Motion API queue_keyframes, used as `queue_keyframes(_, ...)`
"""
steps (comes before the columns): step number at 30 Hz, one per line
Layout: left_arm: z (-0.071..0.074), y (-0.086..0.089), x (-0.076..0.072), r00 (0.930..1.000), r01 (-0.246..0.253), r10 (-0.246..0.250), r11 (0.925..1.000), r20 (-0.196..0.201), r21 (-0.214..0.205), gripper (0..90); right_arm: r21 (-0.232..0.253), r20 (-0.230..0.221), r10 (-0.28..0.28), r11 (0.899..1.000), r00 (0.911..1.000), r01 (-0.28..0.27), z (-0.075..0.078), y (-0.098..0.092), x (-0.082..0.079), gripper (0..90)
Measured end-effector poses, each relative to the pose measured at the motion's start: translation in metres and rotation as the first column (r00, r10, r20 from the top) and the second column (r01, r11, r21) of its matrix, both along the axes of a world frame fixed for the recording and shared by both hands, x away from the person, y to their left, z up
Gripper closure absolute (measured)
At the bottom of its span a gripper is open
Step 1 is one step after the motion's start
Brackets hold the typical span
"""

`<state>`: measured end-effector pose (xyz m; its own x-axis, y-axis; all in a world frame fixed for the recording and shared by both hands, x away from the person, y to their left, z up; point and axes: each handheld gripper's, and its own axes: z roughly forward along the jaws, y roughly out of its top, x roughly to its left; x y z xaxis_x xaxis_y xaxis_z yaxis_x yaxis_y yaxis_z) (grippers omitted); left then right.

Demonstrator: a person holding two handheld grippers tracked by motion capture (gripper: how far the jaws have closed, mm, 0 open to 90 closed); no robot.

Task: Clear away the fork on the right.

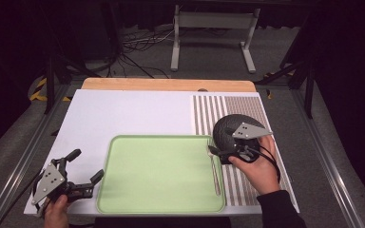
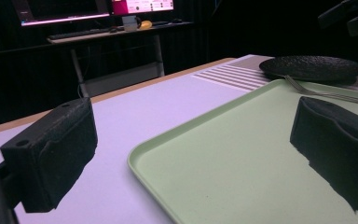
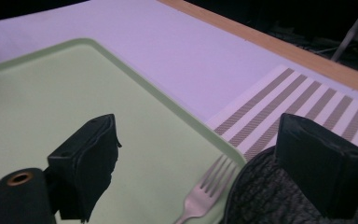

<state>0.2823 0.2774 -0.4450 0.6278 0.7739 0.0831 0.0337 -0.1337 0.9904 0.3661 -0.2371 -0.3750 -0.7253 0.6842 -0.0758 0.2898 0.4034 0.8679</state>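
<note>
The right gripper (image 3: 205,154) is sitting nearest the lens in its own view, its two black jaws standing spread with nothing pinched between them: one pad is hanging over the green tray (image 3: 37,107), the other over the dark plate (image 3: 270,200). Between and below them the fork (image 3: 205,191) is lying free, tines resting on the tray floor just inside its rim, right beside the plate's edge. In the high view this right gripper (image 1: 221,151) is hovering at the tray's right edge, a hand wrapped around it, with the fork (image 1: 215,173) stretching along that inner right side of the tray (image 1: 161,175) and the plate (image 1: 228,130) sitting just beyond on the striped placemat (image 1: 247,107).

The left gripper (image 1: 83,173) is waiting at the tray's left edge, jaws likewise gaping and holding nothing. In its own view its pads are straddling the tray's near corner (image 2: 144,161), with the fork (image 2: 326,93) and the plate (image 2: 312,67) far across.

From here, the fork appears set down, and the risk is probably in the retreat. The open right jaw is passing close over the plate, so a careless pull-back could be clipping its rim and shoving it off the placemat, or nudging the fork out of place. The left jaws, straddling the tray rim, could be jolting the tray if they drop.
</note>
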Motion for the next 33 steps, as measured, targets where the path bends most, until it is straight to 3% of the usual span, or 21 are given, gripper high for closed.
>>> queue_keyframes(9,0.0,0.0,0.0,1.0,0.0,0.0,1.0,0.0,-0.002,1.2,0.09,0.048,-0.023,0.996,0.9986,0.018,0.001,-0.024,-0.011,12.2)
queue_keyframes(12,0.0,0.0,0.0,1.0,0.001,-0.001,1.0,0.0,-0.003,1.2,0.092,0.057,-0.032,0.995,0.9978,0.027,0.001,-0.028,-0.013,12.2)
queue_keyframes(19,0.0,0.0,0.0,1.0,-0.001,0.001,1.0,0.002,-0.01,1.1,0.145,0.08,-0.05,0.989,0.9956,0.038,-0.005,-0.049,-0.023,11.2)
queue_keyframes(21,0.0,0.0,-0.001,1.0,-0.001,0.001,1.0,0.002,-0.008,1.2,0.114,0.09,-0.026,0.993,0.9956,0.016,-0.007,-0.055,-0.026,11.1)
queue_keyframes(22,0.0,0.0,-0.001,1.0,-0.001,0.001,1.0,0.001,-0.008,1.2,0.068,0.099,-0.005,0.998,0.9951,-0.002,-0.01,-0.061,-0.029,11.8)
queue_keyframes(24,0.0,0.0,0.0,1.0,-0.002,0.002,0.9999,0.002,-0.011,1.2,0.059,0.12,-0.003,0.998,0.9928,-0.004,-0.012,-0.064,-0.03,14.5)
queue_keyframes(33,0.0,0.0,0.0,1.0,-0.001,0.001,1.0,0.0,-0.002,1.2,0.139,0.124,-0.036,0.99,0.9917,0.019,-0.025,-0.08,-0.037,12.0)
